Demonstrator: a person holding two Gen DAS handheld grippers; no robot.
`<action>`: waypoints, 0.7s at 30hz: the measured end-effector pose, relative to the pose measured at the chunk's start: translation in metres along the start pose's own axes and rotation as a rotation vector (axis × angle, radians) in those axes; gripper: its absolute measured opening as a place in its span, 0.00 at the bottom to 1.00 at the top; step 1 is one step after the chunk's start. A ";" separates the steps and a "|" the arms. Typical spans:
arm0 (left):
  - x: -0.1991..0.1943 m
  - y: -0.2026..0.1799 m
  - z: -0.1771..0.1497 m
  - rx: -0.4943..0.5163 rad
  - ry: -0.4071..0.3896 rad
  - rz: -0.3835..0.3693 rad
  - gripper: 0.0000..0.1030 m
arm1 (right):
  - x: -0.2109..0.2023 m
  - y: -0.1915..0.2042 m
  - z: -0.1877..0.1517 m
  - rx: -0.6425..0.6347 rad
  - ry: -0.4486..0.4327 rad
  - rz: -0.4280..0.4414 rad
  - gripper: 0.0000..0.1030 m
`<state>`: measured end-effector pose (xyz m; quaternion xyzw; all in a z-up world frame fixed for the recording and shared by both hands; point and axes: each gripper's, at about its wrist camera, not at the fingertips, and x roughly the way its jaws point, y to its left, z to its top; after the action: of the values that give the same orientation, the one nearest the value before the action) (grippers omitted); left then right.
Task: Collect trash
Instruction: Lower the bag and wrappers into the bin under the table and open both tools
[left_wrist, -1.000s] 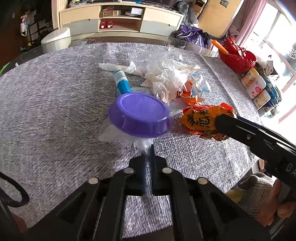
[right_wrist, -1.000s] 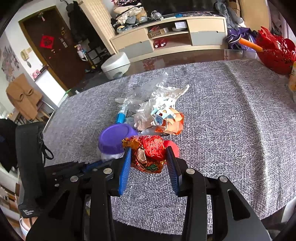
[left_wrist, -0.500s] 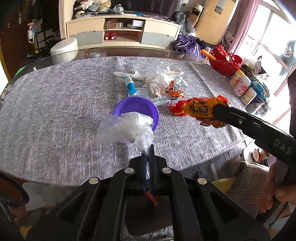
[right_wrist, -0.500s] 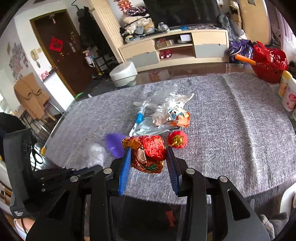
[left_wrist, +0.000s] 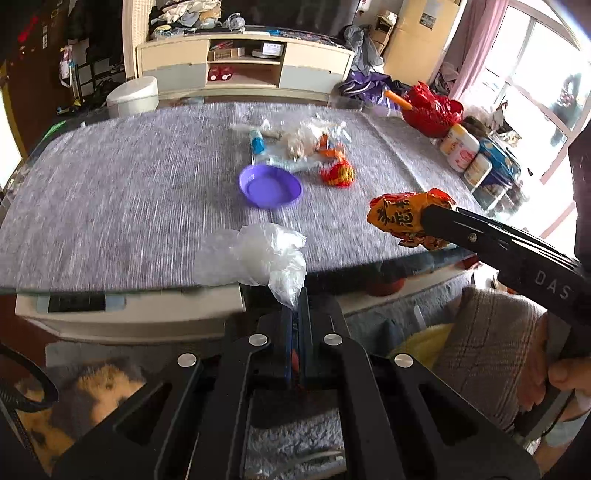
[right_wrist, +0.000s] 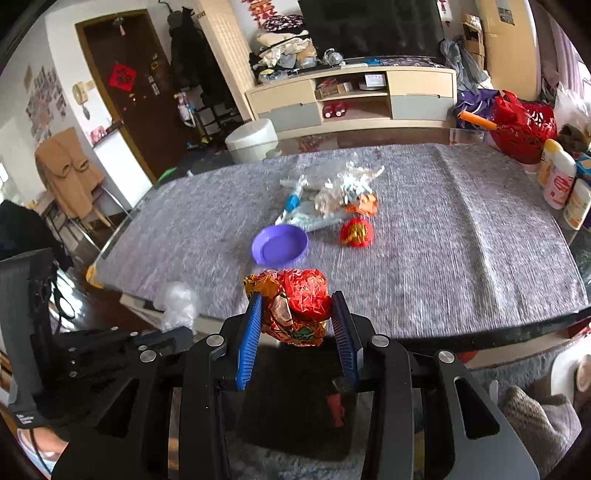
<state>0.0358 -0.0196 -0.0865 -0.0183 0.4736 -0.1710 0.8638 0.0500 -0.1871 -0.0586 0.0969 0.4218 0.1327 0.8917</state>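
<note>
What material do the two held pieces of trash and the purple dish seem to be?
Clear bag: thin soft plastic film, translucent and wrinkled.
Red-orange wrapper: probably metallised foil, with sharp shiny creases and print.
Purple dish: likely rigid plastic, smooth, with an even colour.

Thin film, crinkled foil and rough cloth over a glass-edged bench

A thin, translucent, crumpled plastic bag (left_wrist: 258, 254) is seen beside a wrapper (right_wrist: 295, 306) of glossy, creased foil printed red and orange. The bench (left_wrist: 110, 192) is covered by a matt grey cloth of coarse weave, with a glossy glass edge showing below it. The purple lid (left_wrist: 269, 185) appears as smooth plastic with a slight sheen. Matt black plastic with bright metal screws is shown on the left gripper (left_wrist: 295, 310); ribbed blue pads (right_wrist: 251, 339) are fitted to the right gripper (right_wrist: 297, 332).
</note>
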 end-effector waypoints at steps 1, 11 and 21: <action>0.001 0.000 -0.005 -0.005 0.006 -0.006 0.01 | 0.001 0.000 -0.006 0.001 0.012 -0.003 0.38; 0.035 0.006 -0.066 -0.043 0.122 -0.013 0.01 | 0.036 -0.001 -0.070 0.000 0.155 -0.051 0.38; 0.081 0.009 -0.104 -0.069 0.237 -0.044 0.01 | 0.078 -0.009 -0.107 0.048 0.272 -0.033 0.38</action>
<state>-0.0077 -0.0230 -0.2115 -0.0383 0.5774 -0.1745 0.7967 0.0155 -0.1640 -0.1843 0.0926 0.5432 0.1198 0.8259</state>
